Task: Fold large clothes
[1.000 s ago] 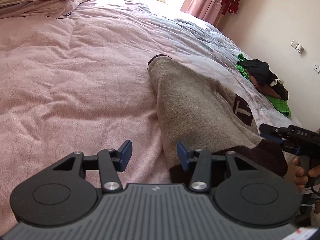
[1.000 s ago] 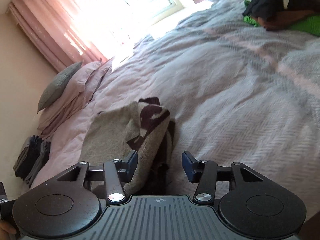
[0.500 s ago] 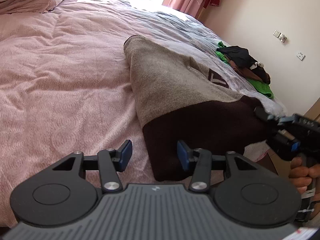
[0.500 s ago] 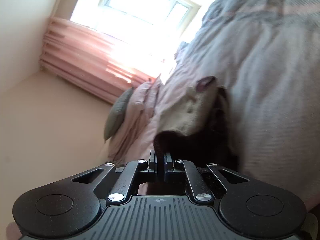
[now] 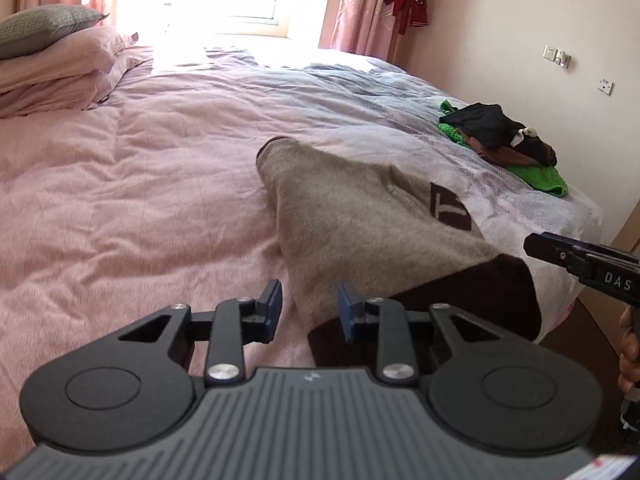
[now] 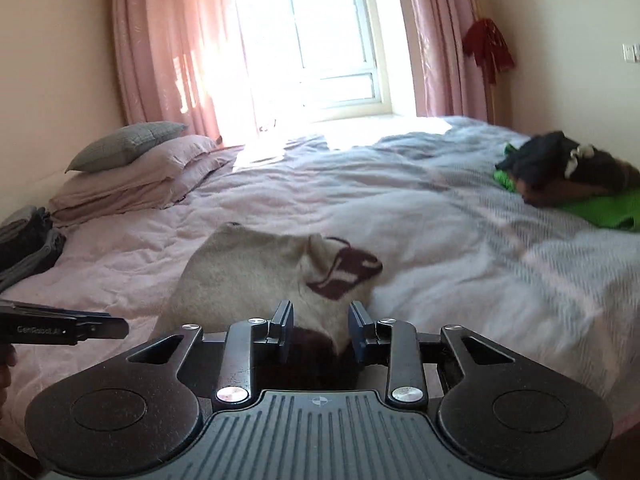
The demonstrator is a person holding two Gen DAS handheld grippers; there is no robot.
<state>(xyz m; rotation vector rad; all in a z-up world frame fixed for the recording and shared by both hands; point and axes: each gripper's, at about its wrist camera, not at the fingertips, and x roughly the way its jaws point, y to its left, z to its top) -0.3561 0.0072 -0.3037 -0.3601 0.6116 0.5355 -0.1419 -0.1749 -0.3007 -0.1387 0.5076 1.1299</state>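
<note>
A beige sweater (image 5: 360,220) with a dark brown hem and a brown letter patch lies on the pink bed cover, folded lengthwise. My left gripper (image 5: 308,312) hovers at the hem's left corner. Its jaws are closing, with the cloth's edge in the gap and the pads apart from it. My right gripper (image 6: 322,330) is at the sweater (image 6: 240,276) near its hem. Its jaws are opening and the cloth lies loose between them. Each gripper's tip shows in the other's view: the right gripper (image 5: 536,246) beyond the hem, the left gripper (image 6: 120,326) over the cover.
A heap of green, black and brown clothes (image 5: 500,136) sits at the bed's far right, by the wall. Pillows (image 6: 132,160) are stacked at the head. Folded grey clothes (image 6: 24,240) lie at the left. The bed's corner (image 5: 592,220) drops off on the right.
The right gripper, shut on the brown hem half a second ago, has let go and rolled back level. The left jaws have narrowed, and the left gripper has pulled back slightly.
</note>
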